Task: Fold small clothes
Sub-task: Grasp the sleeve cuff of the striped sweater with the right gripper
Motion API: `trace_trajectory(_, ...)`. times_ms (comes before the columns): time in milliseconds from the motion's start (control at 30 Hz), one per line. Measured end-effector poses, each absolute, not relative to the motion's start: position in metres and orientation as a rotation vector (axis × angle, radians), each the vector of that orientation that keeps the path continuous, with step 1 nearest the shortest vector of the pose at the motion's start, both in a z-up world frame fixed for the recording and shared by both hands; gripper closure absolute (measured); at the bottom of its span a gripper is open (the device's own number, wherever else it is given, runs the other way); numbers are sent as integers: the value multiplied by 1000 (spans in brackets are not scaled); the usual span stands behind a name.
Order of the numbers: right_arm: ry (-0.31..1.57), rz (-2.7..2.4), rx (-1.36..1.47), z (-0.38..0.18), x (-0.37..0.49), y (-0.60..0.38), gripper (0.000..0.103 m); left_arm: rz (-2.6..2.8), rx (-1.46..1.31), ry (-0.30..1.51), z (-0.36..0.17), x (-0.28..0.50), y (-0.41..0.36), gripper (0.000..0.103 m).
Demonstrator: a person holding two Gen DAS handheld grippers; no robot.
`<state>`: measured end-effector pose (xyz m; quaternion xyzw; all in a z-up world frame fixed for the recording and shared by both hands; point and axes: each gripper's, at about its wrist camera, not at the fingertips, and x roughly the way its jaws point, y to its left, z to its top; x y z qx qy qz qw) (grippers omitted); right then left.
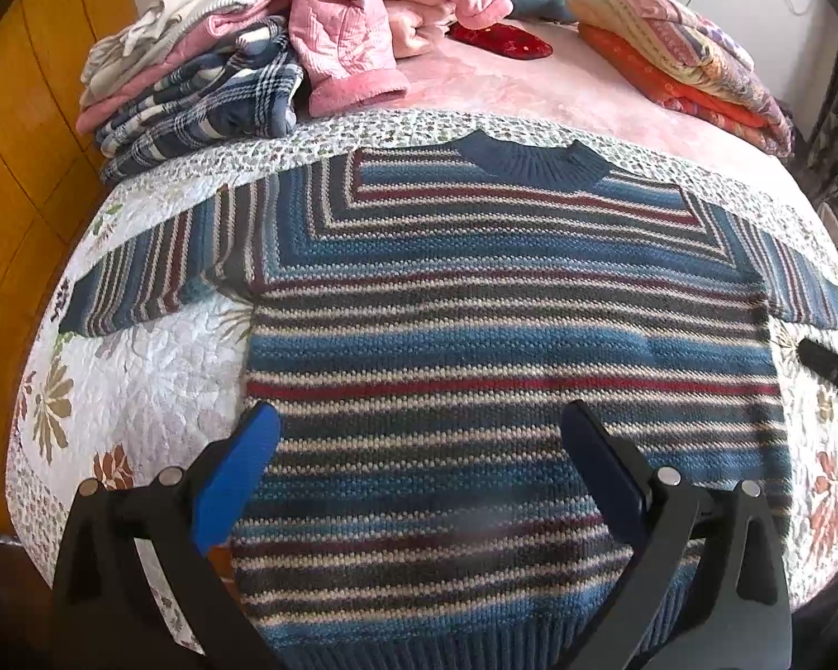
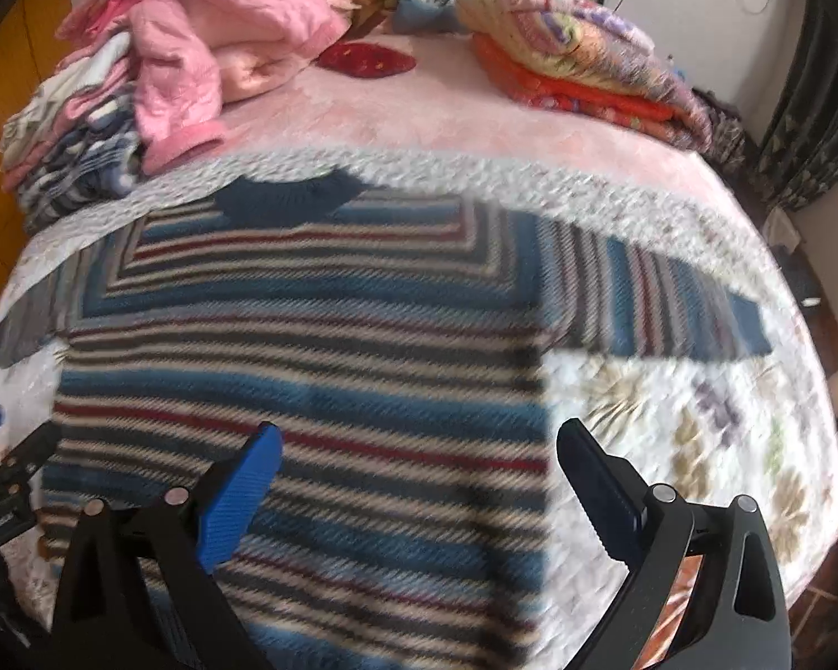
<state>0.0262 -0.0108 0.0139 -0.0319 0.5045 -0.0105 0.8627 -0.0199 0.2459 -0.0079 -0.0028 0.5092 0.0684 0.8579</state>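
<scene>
While the striped sweater (image 1: 503,346) lay flat on the quilt (image 1: 139,391), sleeves spread, I held the left gripper (image 1: 419,446) and right gripper (image 2: 419,463) wide open and empty above its near half. Folding appeared unstarted; next, a sleeve needed pinching. Blur obscured the right view; the hem was cut off.

The sweater (image 1: 503,335) covers the near middle of the bed (image 1: 531,95); bare quilt (image 1: 156,368) lies either side. Piled clothes (image 1: 223,56) and folded blankets (image 1: 681,56) block the far corners.
</scene>
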Motion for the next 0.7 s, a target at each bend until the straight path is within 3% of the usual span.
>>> trace_trajectory(333,1148,-199,248,3,118,-185,4,116,-6,1097,-23,37,199,3)
trace_trajectory(700,1227,-453,411,-71,164,-401,6,10,-36,1074,-35,126,71,3)
